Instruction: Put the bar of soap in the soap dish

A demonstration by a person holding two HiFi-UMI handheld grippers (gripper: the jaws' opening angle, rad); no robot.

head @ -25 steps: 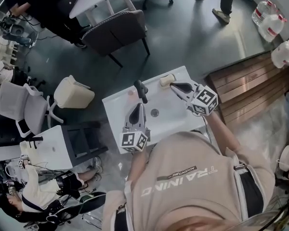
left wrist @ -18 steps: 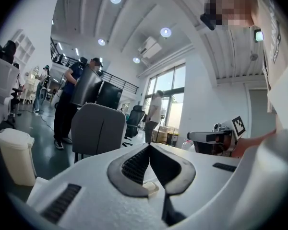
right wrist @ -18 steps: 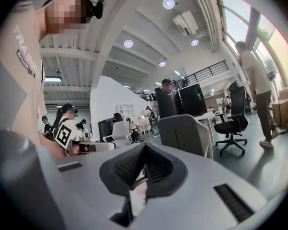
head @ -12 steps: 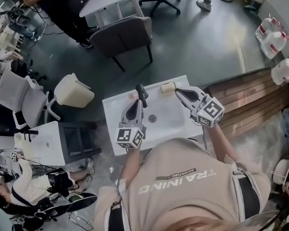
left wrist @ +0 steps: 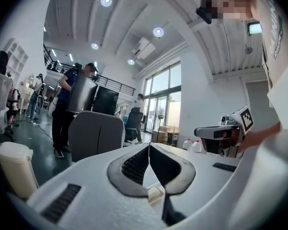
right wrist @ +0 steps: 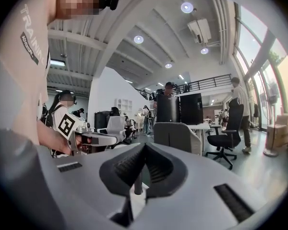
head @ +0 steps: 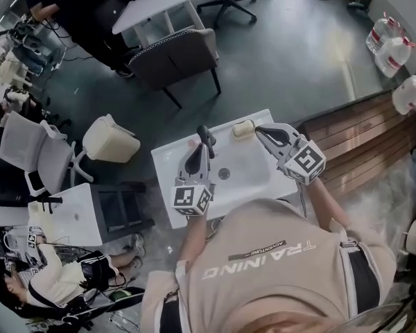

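Note:
A white sink (head: 253, 179) stands in front of me with a black tap (head: 206, 134) at its back edge. A cream block (head: 243, 128) lies on the sink's far right corner; whether it is the soap or the dish I cannot tell. A small pink patch (head: 192, 143) shows left of the tap. My left gripper (head: 200, 150) hovers shut and empty just before the tap. My right gripper (head: 257, 128) is shut and empty, its tip right beside the cream block. In the left gripper view the jaws (left wrist: 149, 146) meet, and the cream block (left wrist: 155, 194) shows below them.
A cream bin (head: 111, 139) stands on the floor left of the sink. A grey chair (head: 177, 57) and a white table (head: 159, 2) are beyond it. Wooden decking (head: 360, 134) lies to the right with water jugs (head: 392, 50). People sit at desks far left.
Both grippers have risen a little over the sink and rolled slightly. Both stayed shut and empty. The cream block has not moved.

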